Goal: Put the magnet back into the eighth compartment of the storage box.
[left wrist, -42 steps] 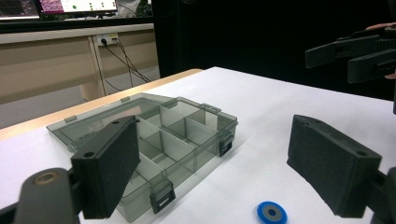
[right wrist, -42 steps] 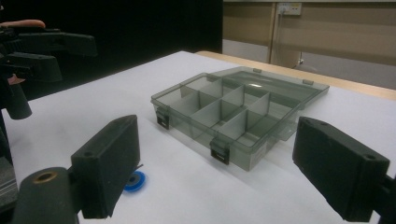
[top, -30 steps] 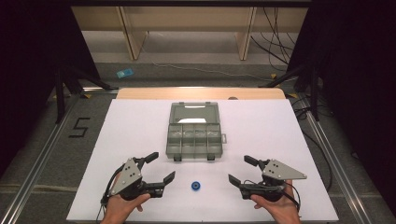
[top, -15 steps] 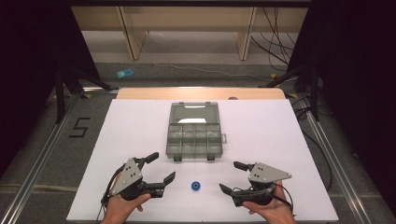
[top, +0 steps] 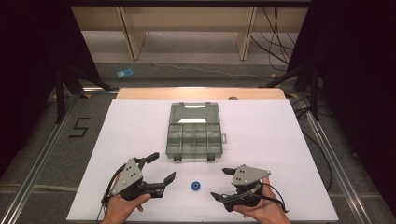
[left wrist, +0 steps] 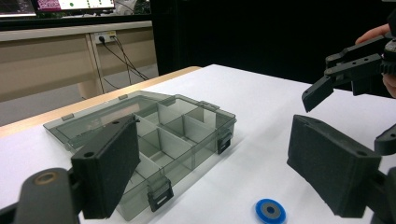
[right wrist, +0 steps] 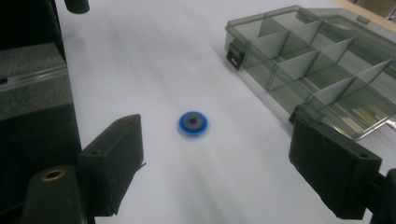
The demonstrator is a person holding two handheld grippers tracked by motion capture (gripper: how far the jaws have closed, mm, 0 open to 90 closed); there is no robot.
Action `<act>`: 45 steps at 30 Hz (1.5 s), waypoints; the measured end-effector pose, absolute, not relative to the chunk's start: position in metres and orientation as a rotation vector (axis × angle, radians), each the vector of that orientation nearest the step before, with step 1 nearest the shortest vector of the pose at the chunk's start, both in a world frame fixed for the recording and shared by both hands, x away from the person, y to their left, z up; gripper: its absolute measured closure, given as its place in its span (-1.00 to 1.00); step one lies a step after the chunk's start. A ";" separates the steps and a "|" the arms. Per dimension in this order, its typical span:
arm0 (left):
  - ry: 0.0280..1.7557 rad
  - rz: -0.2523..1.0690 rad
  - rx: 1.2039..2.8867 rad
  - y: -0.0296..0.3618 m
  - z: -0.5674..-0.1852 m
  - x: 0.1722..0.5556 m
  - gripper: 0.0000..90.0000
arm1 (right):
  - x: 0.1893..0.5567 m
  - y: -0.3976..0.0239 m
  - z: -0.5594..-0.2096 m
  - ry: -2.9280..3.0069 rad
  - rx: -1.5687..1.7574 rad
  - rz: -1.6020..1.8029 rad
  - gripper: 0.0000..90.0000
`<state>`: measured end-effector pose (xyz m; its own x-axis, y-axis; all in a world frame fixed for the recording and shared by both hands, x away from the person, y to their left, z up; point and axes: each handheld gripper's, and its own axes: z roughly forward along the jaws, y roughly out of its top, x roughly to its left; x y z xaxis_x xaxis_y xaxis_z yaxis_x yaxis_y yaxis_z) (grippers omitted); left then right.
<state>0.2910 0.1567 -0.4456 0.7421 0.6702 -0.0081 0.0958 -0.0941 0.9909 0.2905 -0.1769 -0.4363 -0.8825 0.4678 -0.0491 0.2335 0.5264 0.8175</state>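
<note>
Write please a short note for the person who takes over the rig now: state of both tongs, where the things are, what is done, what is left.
Left tongs: open, empty, low over the white table, left of the blue disc.
Right tongs: open, empty, jaws just closing a little with nothing between them, aimed at the disc from its right.
Blue disc: flat on the table, between the two tongs, touched by neither.
Compartment box: lid open, beyond the disc; its compartments look empty.
Done: box is open.
Left: probably grasp the disc, most likely with the right tongs, and put it in a compartment.
</note>
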 end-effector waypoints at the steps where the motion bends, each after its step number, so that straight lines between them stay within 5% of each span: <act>1: 0.637 0.542 1.629 0.157 -0.445 0.290 -0.63 | 0.292 -0.174 -0.437 2.517 0.572 1.274 -0.57; 45: 0.638 0.535 1.627 0.157 -0.445 0.290 -0.63 | 0.329 -0.106 -0.454 2.798 0.408 0.912 -0.39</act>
